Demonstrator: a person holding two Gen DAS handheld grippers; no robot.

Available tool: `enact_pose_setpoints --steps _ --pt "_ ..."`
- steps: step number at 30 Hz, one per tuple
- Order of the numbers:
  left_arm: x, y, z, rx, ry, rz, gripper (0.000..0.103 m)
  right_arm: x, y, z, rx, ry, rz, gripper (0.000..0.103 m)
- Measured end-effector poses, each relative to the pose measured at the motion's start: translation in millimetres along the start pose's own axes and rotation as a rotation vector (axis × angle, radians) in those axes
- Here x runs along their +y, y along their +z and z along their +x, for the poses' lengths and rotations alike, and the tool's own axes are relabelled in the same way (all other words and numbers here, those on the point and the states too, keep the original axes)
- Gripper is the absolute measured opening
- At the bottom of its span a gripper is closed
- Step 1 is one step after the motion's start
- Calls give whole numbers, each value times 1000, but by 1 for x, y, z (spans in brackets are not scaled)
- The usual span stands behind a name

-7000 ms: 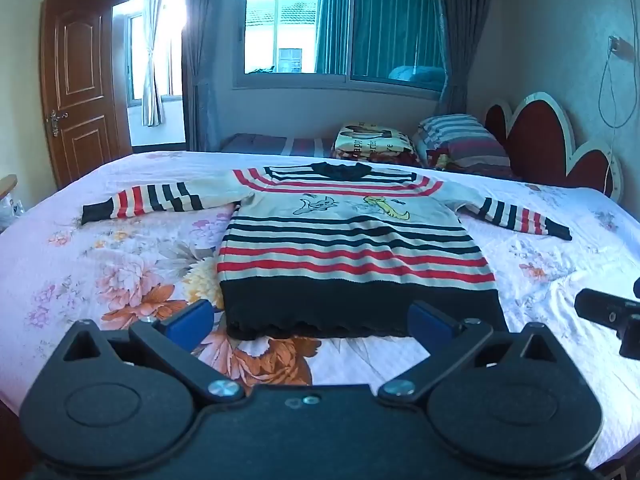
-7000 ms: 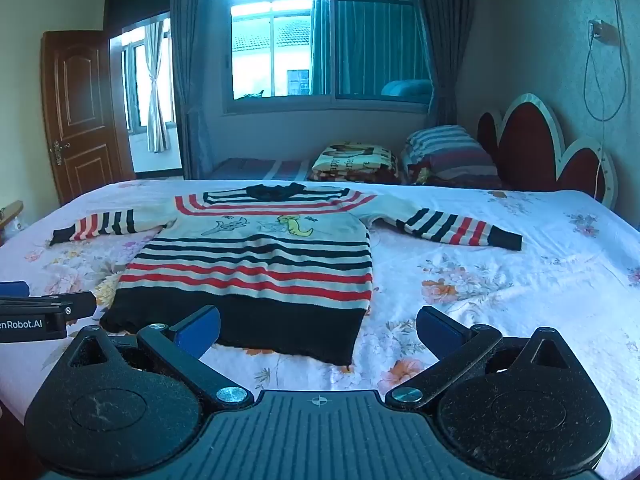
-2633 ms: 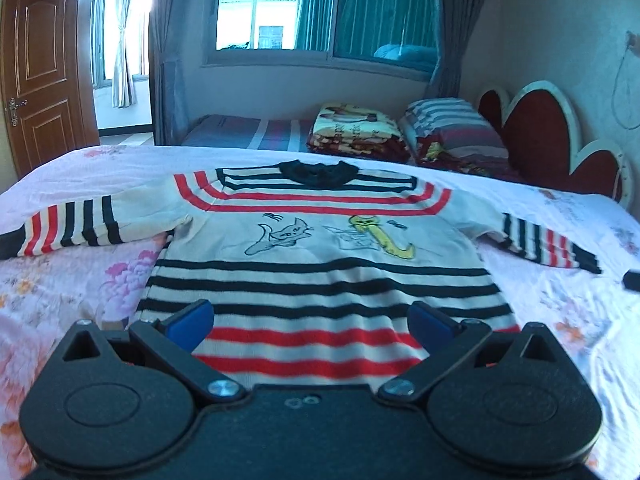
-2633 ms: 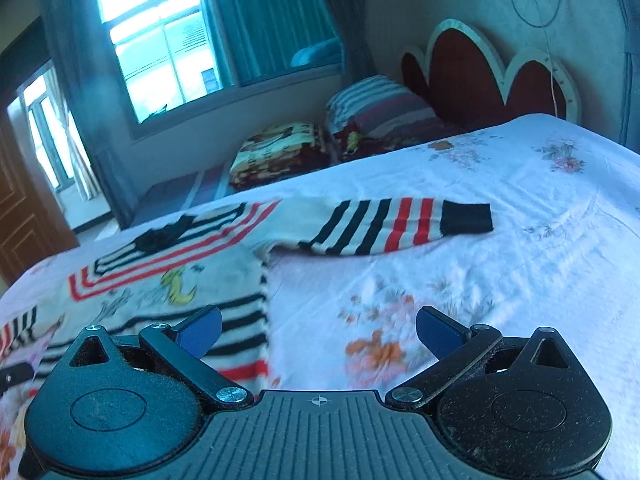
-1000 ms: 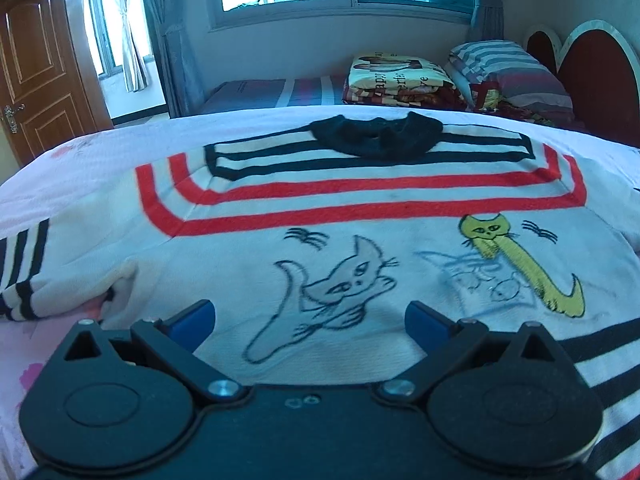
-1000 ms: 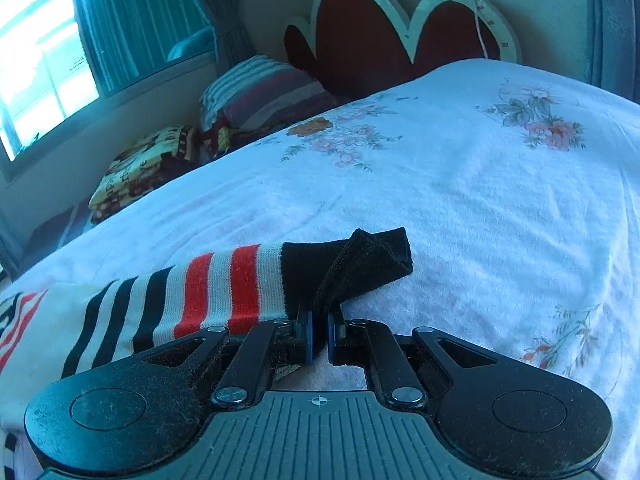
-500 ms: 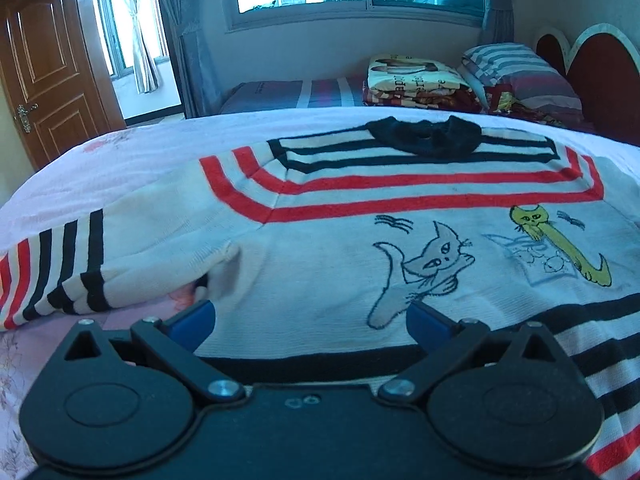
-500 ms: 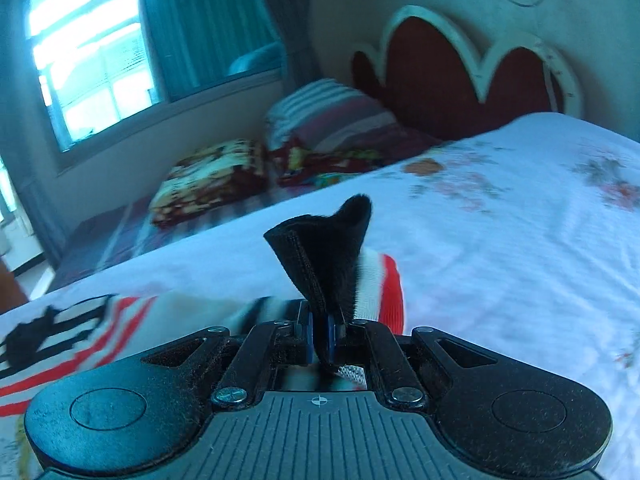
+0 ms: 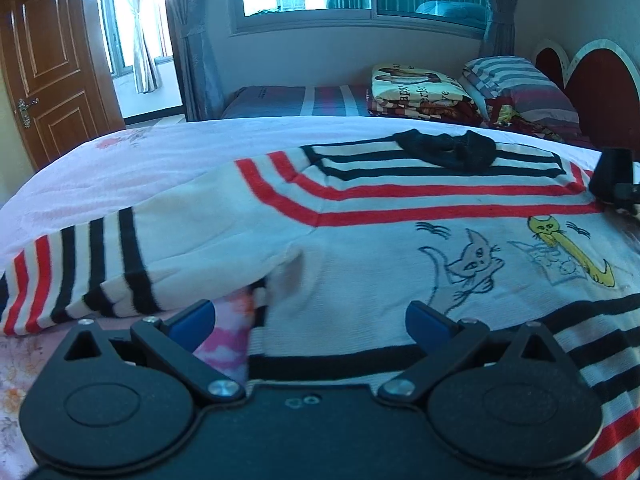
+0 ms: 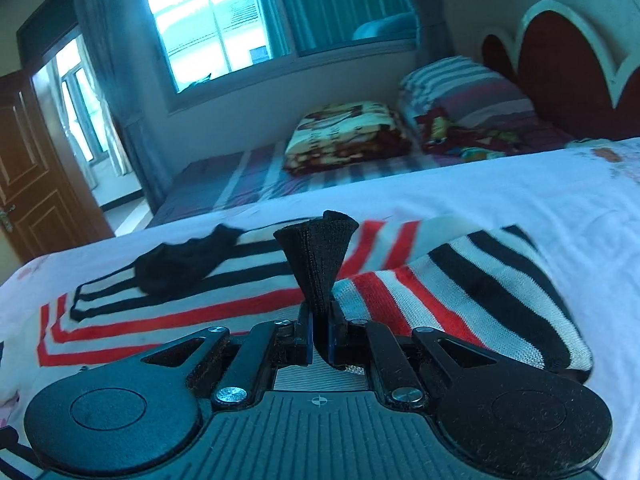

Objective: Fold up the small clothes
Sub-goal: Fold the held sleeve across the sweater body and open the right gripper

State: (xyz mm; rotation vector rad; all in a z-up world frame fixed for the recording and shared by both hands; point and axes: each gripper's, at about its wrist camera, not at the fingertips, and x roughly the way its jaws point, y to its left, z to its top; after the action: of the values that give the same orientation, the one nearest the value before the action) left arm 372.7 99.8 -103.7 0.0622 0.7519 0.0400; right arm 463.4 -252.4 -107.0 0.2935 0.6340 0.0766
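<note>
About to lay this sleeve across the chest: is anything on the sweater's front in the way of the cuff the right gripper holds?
Nothing visible. The right gripper is shut on the black cuff, and the sweater front ahead lies flat and bare, apart from its own black collar near the top. The left gripper hovers open at the opposite armpit, outside the path.

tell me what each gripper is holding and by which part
The right gripper is shut on the sweater by the black cuff of one sleeve. The left gripper is open and holds nothing.
</note>
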Motion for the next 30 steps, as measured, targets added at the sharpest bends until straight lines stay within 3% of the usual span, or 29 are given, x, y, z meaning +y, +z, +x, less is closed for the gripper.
enact_pose_setpoints --steps 9,10,11,13,16,17,20,25,29,30 --pt "24 -3 -3 13 -18 -37 100 68 -33 43 114 107 -111 6" --pt "24 -2 -3 13 -22 -39 100 75 -38 48 132 105 -133 16" --pt "23 -1 -3 13 -28 -39 100 82 -44 47 129 113 -158 33" --pt "20 3 -3 11 -47 -37 100 88 -48 35 54 141 -179 44" --pt "10 13 1 2 -98 -49 99 84 -49 8 -59 122 -162 47" --pt "4 18 4 2 -128 -65 95 77 -49 -1 -84 117 -133 47" --pt "-18 34 19 28 -276 -134 39 50 -43 -18 -116 78 -19 47" --pt "-73 54 55 109 -539 -277 59 -6 -42 -43 -141 -17 144 47" --pt "-113 67 82 141 -561 -250 57 -57 -44 -66 -144 -62 298 47" --pt "-120 69 89 147 -568 -248 51 -70 -45 -72 -145 -65 340 47"
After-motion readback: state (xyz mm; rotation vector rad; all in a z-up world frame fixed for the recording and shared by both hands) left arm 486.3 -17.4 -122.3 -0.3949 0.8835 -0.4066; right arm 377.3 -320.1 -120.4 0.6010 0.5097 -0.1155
